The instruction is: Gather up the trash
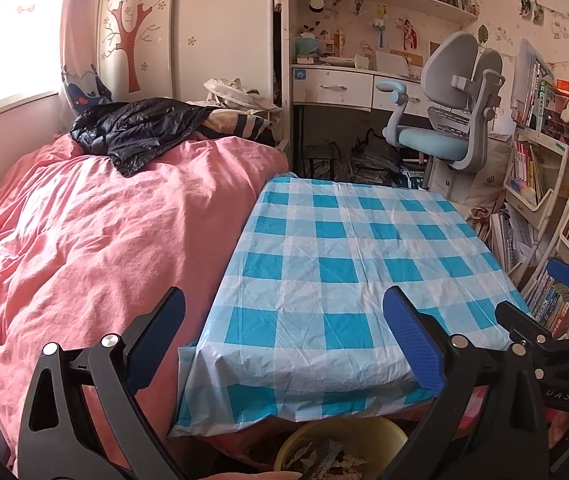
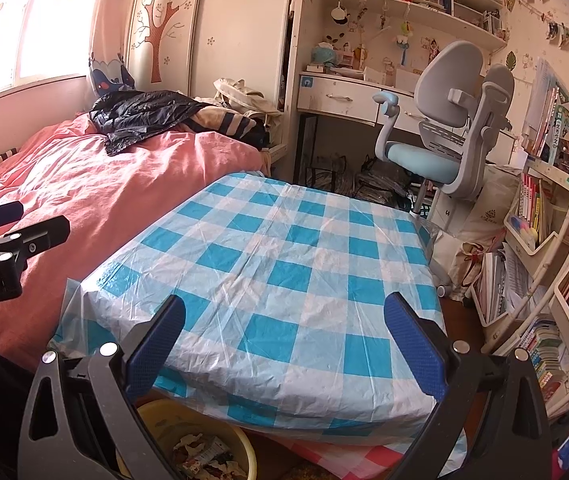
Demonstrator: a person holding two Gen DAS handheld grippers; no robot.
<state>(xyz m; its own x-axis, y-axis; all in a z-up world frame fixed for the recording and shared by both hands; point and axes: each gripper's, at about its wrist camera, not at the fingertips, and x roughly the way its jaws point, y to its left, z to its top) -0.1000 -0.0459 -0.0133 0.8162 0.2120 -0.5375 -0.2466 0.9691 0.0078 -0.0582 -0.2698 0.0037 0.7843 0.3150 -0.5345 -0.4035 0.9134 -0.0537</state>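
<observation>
Right wrist view: the right gripper hangs over the near edge of a table draped in a crinkled blue-and-white checked plastic cloth, its jaws spread wide with nothing between the blue ribbed pads and nothing touching them. Below that edge, at the bottom of the picture, a round yellow plastic bin sits on the floor with torn paper scraps and wrappers inside it. No loose litter shows on the cloth itself.

From the left wrist camera, the left gripper is likewise wide open and empty, held above the gap between the table and the bed with its rumpled pink quilt. The same bin shows at the bottom edge, directly beneath the jaws. The other tool shows at the right of this picture.

With the tabletop bare and the trash sitting in the bin, the collecting appears close to done, or between pieces. Done well, the next step would begin with a slow look over the cloth, the quilt and the floor beside the bin for anything missed. Any remaining scrap should be pinched by its edge with the pads kept off the thin plastic cloth, which looks likely to bunch and lift if caught, then released low over the bin's mouth.
</observation>
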